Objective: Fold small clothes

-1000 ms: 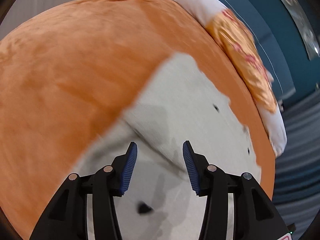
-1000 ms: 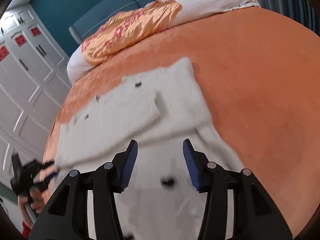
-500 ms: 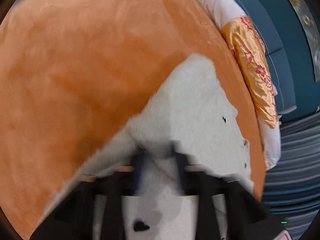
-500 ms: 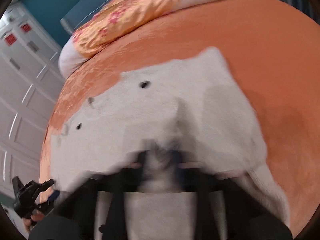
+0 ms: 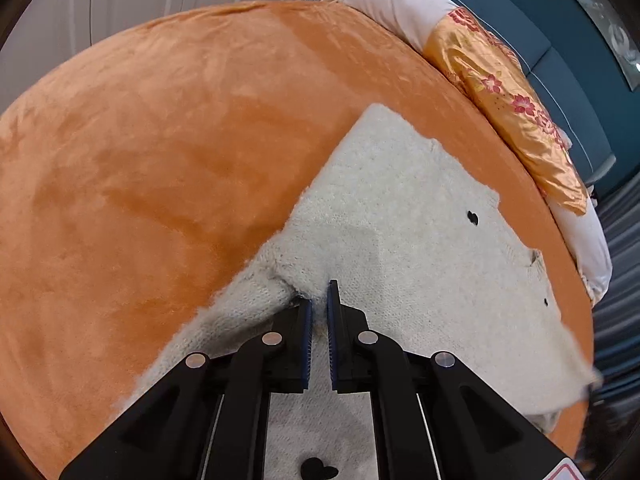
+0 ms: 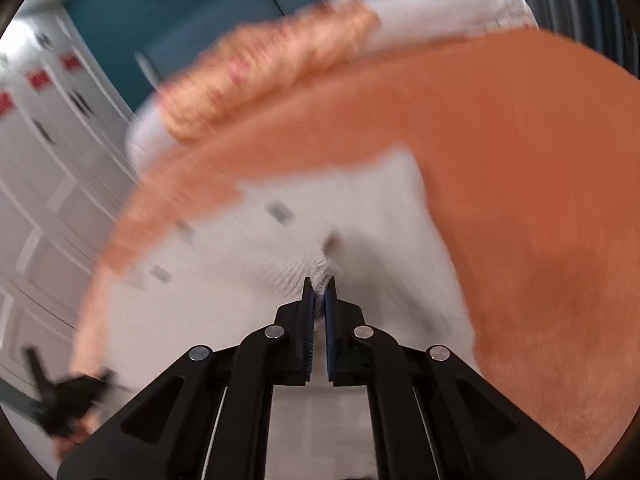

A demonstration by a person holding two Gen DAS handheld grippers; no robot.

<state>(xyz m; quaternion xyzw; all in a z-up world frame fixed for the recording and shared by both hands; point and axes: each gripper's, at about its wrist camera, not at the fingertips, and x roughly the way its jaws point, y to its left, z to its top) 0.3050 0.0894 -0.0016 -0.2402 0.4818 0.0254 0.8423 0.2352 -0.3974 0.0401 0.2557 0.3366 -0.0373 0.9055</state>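
Note:
A small white knit sweater (image 5: 420,240) with little black hearts lies spread on an orange bedspread (image 5: 160,160). My left gripper (image 5: 318,300) is shut on a pinch of the sweater near where a sleeve joins the body. In the right wrist view, which is blurred, the same sweater (image 6: 248,280) lies ahead, and my right gripper (image 6: 319,294) is shut on a bunched fold of it. The left gripper (image 6: 60,400) shows as a dark blur at the lower left of that view.
An orange floral satin pillow (image 5: 516,120) and white bedding (image 5: 588,248) lie along the head of the bed by a teal headboard (image 5: 560,40). White wardrobe doors (image 6: 48,200) stand to the left in the right wrist view.
Both grippers were open above the sweater; both have come down and closed on the knit. The sweater now bunches at each pinch, and the right view is moving.

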